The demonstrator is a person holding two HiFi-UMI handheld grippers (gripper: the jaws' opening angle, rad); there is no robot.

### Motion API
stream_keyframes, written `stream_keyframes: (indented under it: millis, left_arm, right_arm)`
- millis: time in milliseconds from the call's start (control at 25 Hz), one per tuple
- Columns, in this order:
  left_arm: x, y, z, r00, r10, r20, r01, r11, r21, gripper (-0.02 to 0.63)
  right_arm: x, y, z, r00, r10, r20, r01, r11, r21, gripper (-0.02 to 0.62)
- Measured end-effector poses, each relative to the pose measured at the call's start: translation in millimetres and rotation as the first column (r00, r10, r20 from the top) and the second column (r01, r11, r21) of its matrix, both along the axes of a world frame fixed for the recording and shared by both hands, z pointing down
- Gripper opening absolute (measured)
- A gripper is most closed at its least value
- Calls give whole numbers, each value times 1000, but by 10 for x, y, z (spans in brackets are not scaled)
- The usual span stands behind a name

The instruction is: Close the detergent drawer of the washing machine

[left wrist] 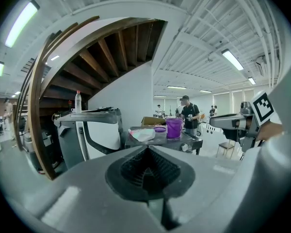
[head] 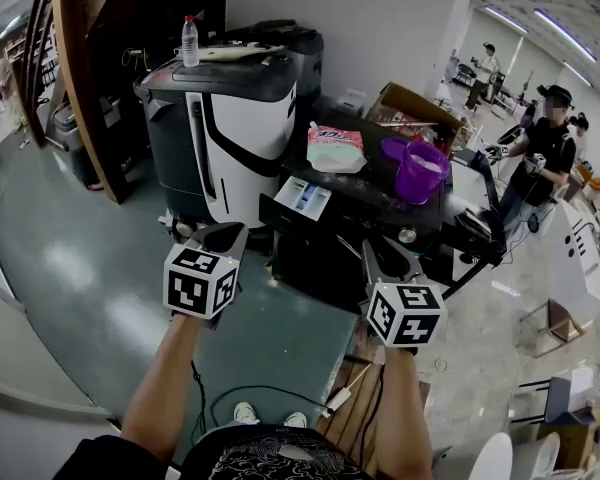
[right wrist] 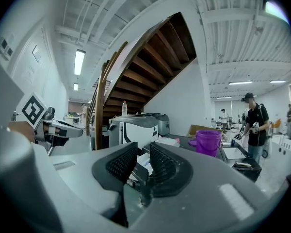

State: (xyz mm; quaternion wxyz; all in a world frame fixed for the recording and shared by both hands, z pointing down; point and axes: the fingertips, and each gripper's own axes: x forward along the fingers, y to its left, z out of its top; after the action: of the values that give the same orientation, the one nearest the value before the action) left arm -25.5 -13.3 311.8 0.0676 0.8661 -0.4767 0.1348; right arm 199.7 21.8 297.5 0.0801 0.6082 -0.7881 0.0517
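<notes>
With left gripper [head: 223, 236] jaws together and right gripper [head: 388, 260] slightly parted, both empty, an off-centre shove could jam the detergent drawer [head: 302, 198].

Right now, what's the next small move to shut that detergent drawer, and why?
Probably ease the right gripper forward to the detergent drawer: it stands pulled out of the washing machine, neither gripper touches it, and the right jaws line up with it.

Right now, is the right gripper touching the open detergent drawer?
Apart. The head view shows the right gripper held short of the detergent drawer, with the washing machine's dark front visible between them.
</notes>
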Motion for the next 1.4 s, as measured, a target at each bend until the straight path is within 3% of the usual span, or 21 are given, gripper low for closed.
stream_keyframes:
  millis: [760, 1400]
  left_arm:
    - [-21, 13, 35, 1000, 12, 4, -12, 1000, -1, 0]
    - [-165, -92, 87, 1000, 13, -3, -13, 1000, -11, 0]
  right_arm:
    - [-69, 56, 49, 1000, 11, 14, -11, 1000, 3, 229]
    - [-280, -54, 96, 1000, -1, 21, 1, 1000, -3, 391]
